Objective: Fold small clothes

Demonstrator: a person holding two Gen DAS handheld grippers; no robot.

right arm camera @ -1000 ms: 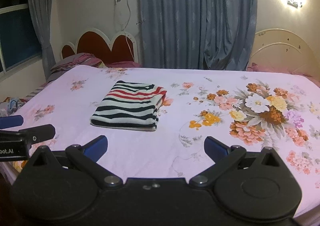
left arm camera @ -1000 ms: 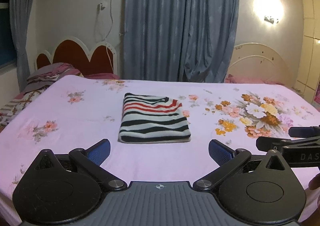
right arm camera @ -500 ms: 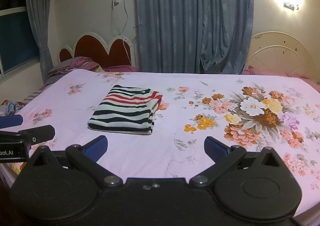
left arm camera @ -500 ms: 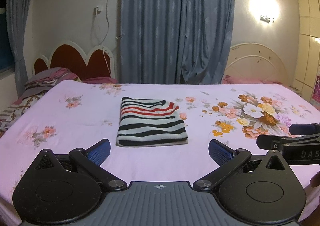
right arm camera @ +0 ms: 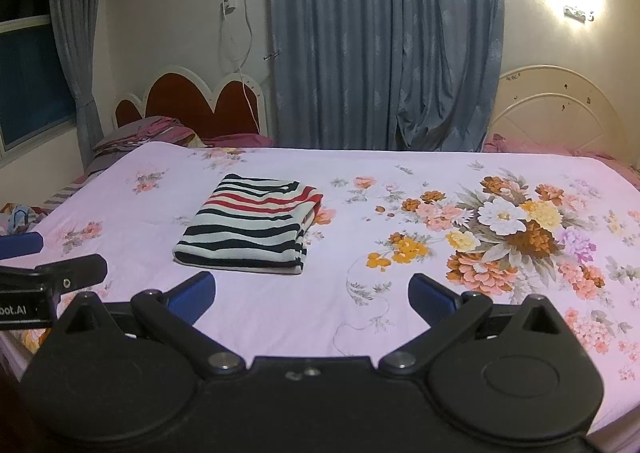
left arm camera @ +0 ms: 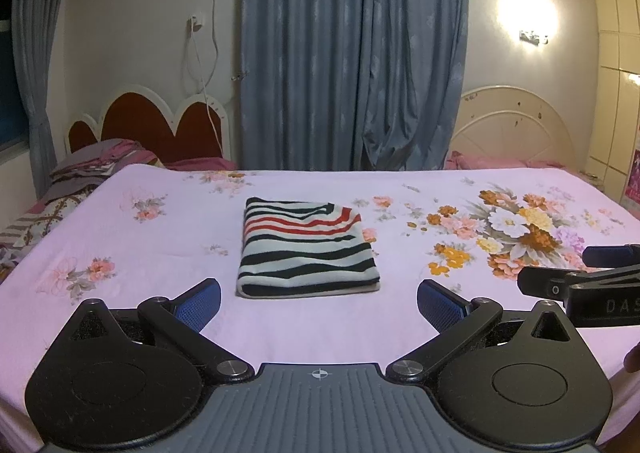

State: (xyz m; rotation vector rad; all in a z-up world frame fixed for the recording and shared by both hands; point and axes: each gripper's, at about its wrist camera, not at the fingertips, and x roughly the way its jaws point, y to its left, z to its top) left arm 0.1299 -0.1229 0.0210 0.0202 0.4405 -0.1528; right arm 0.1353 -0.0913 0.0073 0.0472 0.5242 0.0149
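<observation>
A small striped garment (left arm camera: pixel 306 249), white with black and red stripes, lies folded into a neat rectangle on the pink floral bed sheet (left arm camera: pixel 140 253). It also shows in the right wrist view (right arm camera: pixel 250 231). My left gripper (left arm camera: pixel 319 303) is open and empty, held back from the garment near the bed's front edge. My right gripper (right arm camera: pixel 312 295) is open and empty, to the right of the garment and apart from it. Each gripper shows at the side of the other's view: the right one (left arm camera: pixel 584 285), the left one (right arm camera: pixel 48 277).
The bed fills the views, with a large flower print (right arm camera: pixel 508 229) on its right half. Pillows and bedding (left arm camera: pixel 92 173) lie at the far left by a red headboard (left arm camera: pixel 156 129). Blue curtains (left arm camera: pixel 352 53) hang behind. A cream headboard (left arm camera: pixel 516 129) stands at the back right.
Both grippers have drawn back and risen slightly from the bed, so the folded garment looks a little farther away. Both stay open. The garment has not moved.
</observation>
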